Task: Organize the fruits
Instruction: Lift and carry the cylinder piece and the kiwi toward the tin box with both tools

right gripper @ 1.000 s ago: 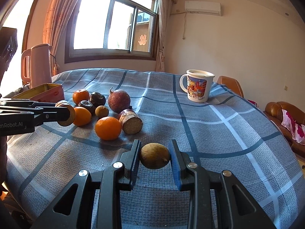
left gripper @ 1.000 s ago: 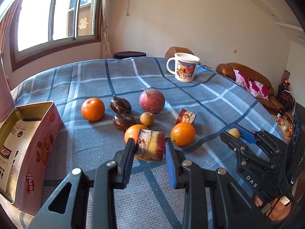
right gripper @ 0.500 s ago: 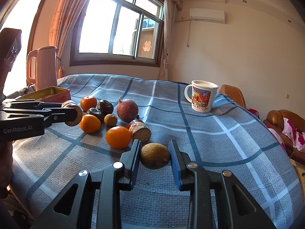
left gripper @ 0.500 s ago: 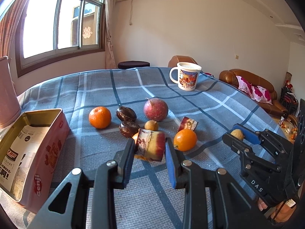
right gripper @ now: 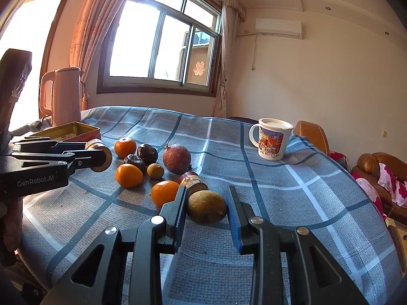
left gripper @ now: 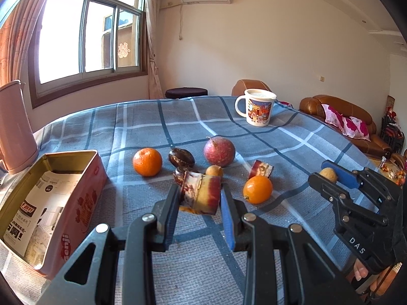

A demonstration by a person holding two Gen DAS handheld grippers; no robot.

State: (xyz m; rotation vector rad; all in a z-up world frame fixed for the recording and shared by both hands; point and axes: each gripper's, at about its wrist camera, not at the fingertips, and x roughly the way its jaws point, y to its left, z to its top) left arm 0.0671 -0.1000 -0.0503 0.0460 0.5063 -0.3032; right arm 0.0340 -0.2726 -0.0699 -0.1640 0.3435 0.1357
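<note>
My left gripper (left gripper: 200, 198) is shut on a short purple-and-yellow sugar cane piece (left gripper: 201, 193), held above the checked blue tablecloth (left gripper: 152, 132). My right gripper (right gripper: 206, 198) is shut on a tan oval fruit (right gripper: 206, 207). On the cloth lie a mandarin (left gripper: 147, 162), two dark wrinkled fruits (left gripper: 181, 157), a round red fruit (left gripper: 219, 151), a small tan fruit (left gripper: 214, 170), an orange (left gripper: 257, 189) and a second cane piece (left gripper: 262, 169). Another orange (right gripper: 128, 175) shows in the right wrist view. An open red tin (left gripper: 81, 211) stands to the left.
A printed white mug (left gripper: 257, 110) stands at the far side of the table. A pink kettle (left gripper: 14, 127) stands behind the tin at the left edge. A brown sofa (left gripper: 356, 127) and a chair lie beyond the table. A hand grips the right tool low on the right.
Both views have tipped upward, so the table sits lower in frame and more wall and window show. Each gripper keeps its hold on its fruit.
</note>
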